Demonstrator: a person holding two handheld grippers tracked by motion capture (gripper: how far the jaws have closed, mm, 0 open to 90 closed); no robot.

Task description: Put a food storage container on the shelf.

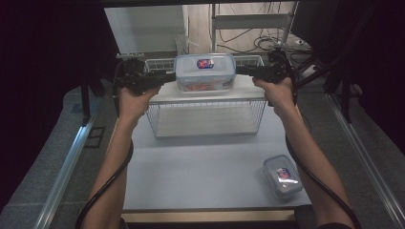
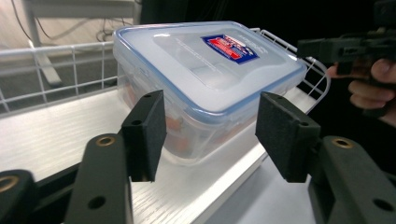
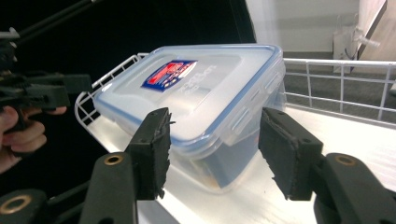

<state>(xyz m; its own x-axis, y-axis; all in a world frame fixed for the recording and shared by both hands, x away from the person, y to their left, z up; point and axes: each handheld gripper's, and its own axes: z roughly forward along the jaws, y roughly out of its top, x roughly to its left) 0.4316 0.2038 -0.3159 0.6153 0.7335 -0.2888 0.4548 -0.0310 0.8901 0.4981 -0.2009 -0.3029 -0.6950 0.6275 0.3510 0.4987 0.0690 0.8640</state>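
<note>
High view: a large clear box (image 1: pixel 205 72) with blue-edged lid and red-and-blue label stands on top of a white wire rack (image 1: pixel 207 117) at the far end of the table (image 1: pixel 191 176). The left gripper (image 1: pixel 165 78) and right gripper (image 1: pixel 243 71) flank its two ends, both just beside it. A small lidded box (image 1: pixel 282 175) lies near the table's front right corner.

Left gripper view: large clear box (image 2: pixel 205 84) on the shelf board, orange contents dimly visible; jaws spread, pads clear of the box's end.

Right gripper view: large clear box (image 3: pixel 201 102) from its other end; jaws spread, not pressing it.
</note>
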